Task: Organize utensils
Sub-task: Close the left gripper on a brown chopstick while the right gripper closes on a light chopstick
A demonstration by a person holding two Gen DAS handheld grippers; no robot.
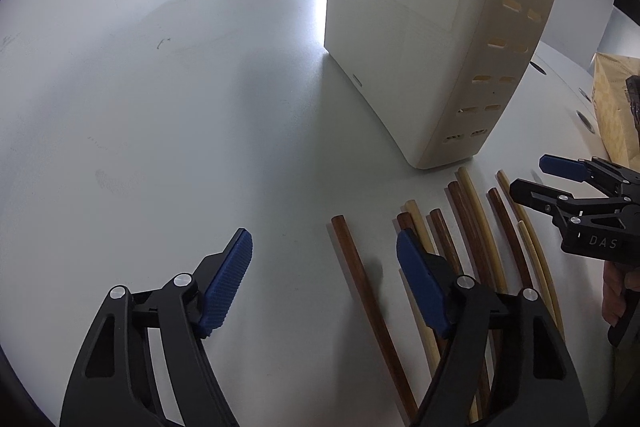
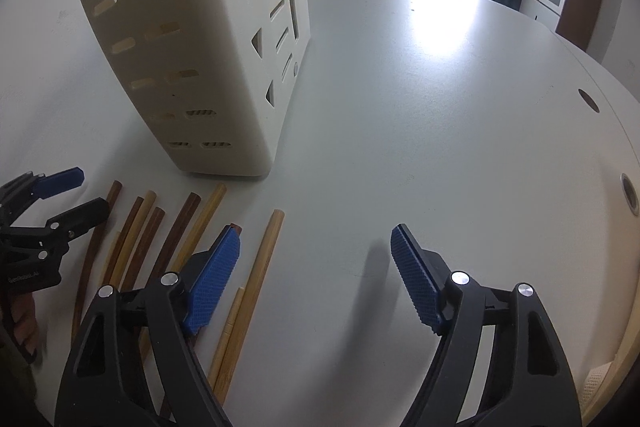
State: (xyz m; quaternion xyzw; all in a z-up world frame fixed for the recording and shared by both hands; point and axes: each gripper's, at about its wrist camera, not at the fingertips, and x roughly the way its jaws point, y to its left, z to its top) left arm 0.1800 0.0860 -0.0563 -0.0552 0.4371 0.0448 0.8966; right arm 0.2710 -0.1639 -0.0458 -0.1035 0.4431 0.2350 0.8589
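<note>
Lying loose on the white desk (image 2: 440, 87), brown and tan wooden chopsticks (image 2: 264, 267) remain unsorted; cream slotted plastic holder (image 1: 404, 51) apparently unfilled; left gripper (image 1: 324, 279) and right gripper (image 2: 316, 279) jaws open, empty.

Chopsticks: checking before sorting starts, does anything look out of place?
Yes: the chopsticks lie loose and fanned on the table beside the cream holder, none in it. Nothing looks broken or spilled.
</note>
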